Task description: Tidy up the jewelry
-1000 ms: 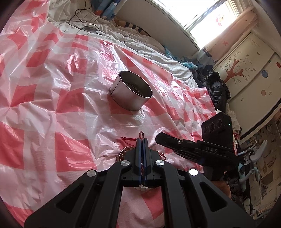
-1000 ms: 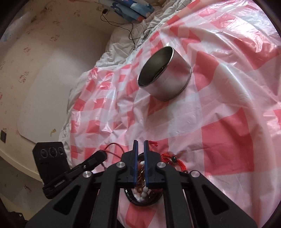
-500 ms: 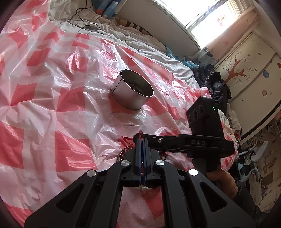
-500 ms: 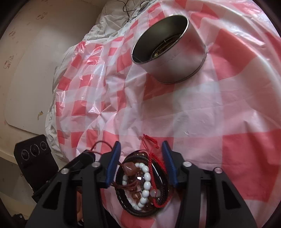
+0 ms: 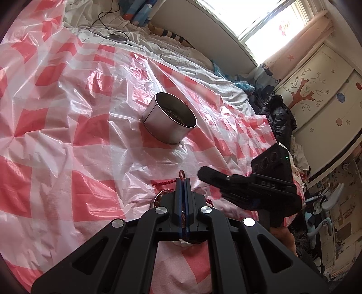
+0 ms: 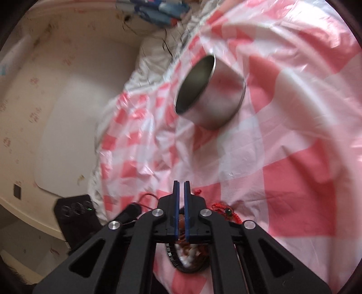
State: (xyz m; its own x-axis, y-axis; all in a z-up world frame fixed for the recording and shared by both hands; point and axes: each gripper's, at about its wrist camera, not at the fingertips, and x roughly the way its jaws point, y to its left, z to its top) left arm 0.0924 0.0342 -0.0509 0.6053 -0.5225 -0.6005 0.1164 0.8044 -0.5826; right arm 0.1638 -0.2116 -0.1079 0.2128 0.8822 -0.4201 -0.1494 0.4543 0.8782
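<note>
Bedroom. The bed is covered by a red-and-white checked plastic sheet (image 5: 67, 117), crinkled throughout, over pale bedding (image 5: 172, 52) with a thin grid pattern. A black cable (image 5: 106, 15) trails across the bedding near the head end. A bright window (image 5: 269, 18) sits above a wide sill, with a pink curtain (image 5: 301, 38) at its side. A cream wardrobe (image 5: 321, 90) carries a painted tree motif. Dark clothing (image 5: 280, 117) is heaped at its foot. The opposite wall (image 6: 34, 79) is cream, with faint floral marks.

Tangled bead and red-cord bracelets (image 6: 192, 257) lie near an upright steel tin (image 5: 169, 121).
</note>
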